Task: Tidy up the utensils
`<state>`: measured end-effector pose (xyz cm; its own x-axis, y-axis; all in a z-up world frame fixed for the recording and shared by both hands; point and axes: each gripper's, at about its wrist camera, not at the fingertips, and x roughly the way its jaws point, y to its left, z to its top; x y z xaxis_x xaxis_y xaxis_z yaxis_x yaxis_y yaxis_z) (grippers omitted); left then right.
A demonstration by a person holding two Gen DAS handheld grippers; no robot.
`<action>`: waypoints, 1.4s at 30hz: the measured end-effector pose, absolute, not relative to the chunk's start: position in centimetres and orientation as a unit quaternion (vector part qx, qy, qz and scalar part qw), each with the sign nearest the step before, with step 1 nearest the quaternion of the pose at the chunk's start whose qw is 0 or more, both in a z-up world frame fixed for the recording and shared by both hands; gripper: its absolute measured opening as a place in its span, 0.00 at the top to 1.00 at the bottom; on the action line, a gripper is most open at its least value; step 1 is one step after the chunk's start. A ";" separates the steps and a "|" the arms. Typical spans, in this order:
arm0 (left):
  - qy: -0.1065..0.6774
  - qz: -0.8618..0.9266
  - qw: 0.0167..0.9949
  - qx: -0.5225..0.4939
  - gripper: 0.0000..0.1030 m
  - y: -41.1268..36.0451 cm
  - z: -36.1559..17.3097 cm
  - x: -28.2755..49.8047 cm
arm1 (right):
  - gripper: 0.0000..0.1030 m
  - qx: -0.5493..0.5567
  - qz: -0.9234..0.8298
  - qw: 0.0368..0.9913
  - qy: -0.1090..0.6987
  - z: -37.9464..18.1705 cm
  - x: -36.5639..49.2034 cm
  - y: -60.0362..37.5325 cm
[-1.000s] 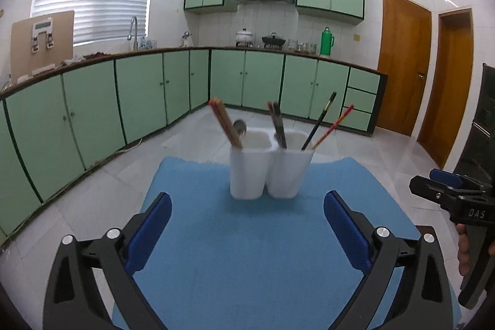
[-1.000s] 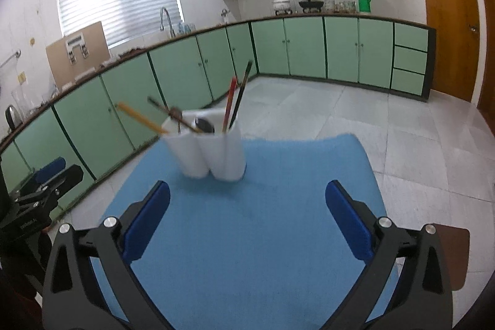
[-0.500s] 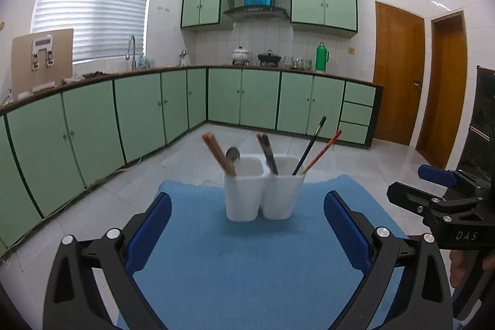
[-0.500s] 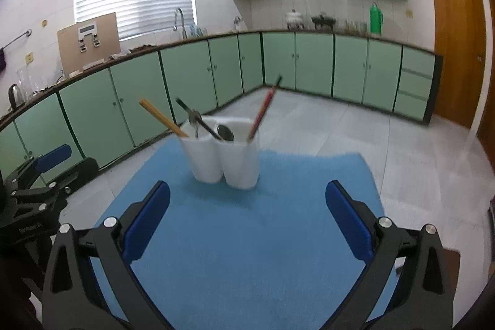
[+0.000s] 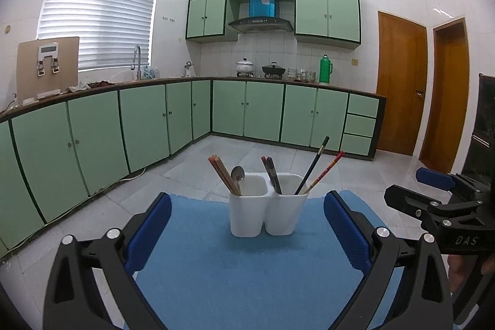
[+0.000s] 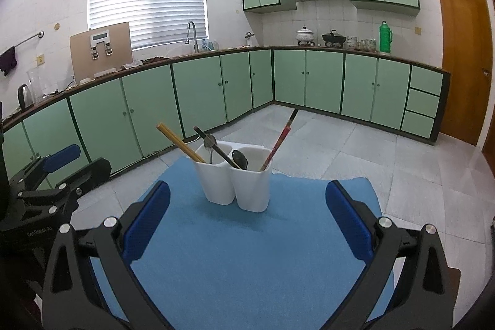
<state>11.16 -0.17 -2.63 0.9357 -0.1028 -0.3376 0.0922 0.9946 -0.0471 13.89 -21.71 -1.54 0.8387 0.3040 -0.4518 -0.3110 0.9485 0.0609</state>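
A white two-compartment utensil holder (image 5: 267,214) (image 6: 236,186) stands upright on a blue mat (image 5: 244,274) (image 6: 247,255). Its left cup holds wooden chopsticks (image 5: 222,175) and a metal spoon (image 5: 237,175). Its right cup holds dark chopsticks (image 5: 272,175), a black chopstick (image 5: 312,166) and a red one (image 5: 324,172). My left gripper (image 5: 247,231) is open and empty, well short of the holder. My right gripper (image 6: 247,221) is also open and empty, facing the holder. Each gripper shows at the edge of the other's view, the right one (image 5: 439,206) and the left one (image 6: 55,175).
Green base cabinets (image 5: 154,119) run along the left and far walls under a dark counter with a sink tap (image 5: 137,61), pots and a green thermos (image 5: 324,68). Wooden doors (image 5: 402,88) stand at the right. Pale tiled floor (image 6: 371,150) surrounds the mat.
Both grippers have pulled back and tilted up, so the holder sits lower and smaller in each view. The holder and utensils have not moved.
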 end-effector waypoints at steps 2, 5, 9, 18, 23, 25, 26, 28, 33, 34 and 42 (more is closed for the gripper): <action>0.172 -0.048 0.984 -0.017 0.06 0.0 -2.6 11.3 | 0.05 -0.007 0.160 0.959 0.233 -1.4 14.0 -21.7; 0.173 -0.048 0.983 -0.018 0.06 0.0 -2.7 11.4 | 0.05 -0.008 0.160 0.960 0.231 -1.3 14.2 -21.5; 0.174 -0.049 0.983 -0.018 0.06 0.1 -2.8 11.5 | 0.05 -0.009 0.162 0.959 0.231 -1.2 14.4 -21.3; 0.175 -0.048 0.983 -0.021 0.06 0.3 -2.9 11.6 | 0.05 -0.014 0.167 0.959 0.230 -1.2 14.4 -20.6; 0.174 -0.048 0.983 -0.022 0.06 0.4 -2.9 11.6 | 0.05 -0.013 0.168 0.959 0.230 -1.3 14.5 -20.5; 0.174 -0.047 0.983 -0.022 0.06 0.4 -2.9 11.7 | 0.05 -0.014 0.167 0.959 0.229 -1.3 14.5 -20.5; 0.173 -0.047 0.984 -0.022 0.06 0.4 -2.9 11.7 | 0.05 -0.013 0.167 0.959 0.229 -1.3 14.5 -20.5; 0.172 -0.046 0.984 -0.022 0.06 0.5 -2.9 11.7 | 0.05 -0.013 0.168 0.959 0.228 -1.2 14.5 -20.5; 0.172 -0.046 0.984 -0.023 0.06 0.5 -2.9 11.7 | 0.05 -0.013 0.167 0.959 0.228 -1.2 14.5 -20.3; 0.172 -0.045 0.984 -0.023 0.06 0.5 -2.9 11.7 | 0.05 -0.013 0.167 0.959 0.228 -1.2 14.5 -20.3; 0.173 -0.045 0.984 -0.023 0.06 0.6 -2.9 11.7 | 0.05 -0.014 0.167 0.959 0.228 -1.2 14.5 -20.2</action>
<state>11.67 0.59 -2.93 0.9360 -0.0963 -0.3385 0.0800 0.9949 -0.0617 14.51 -20.25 -1.23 0.8408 0.3132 -0.4415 -0.3259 0.9441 0.0490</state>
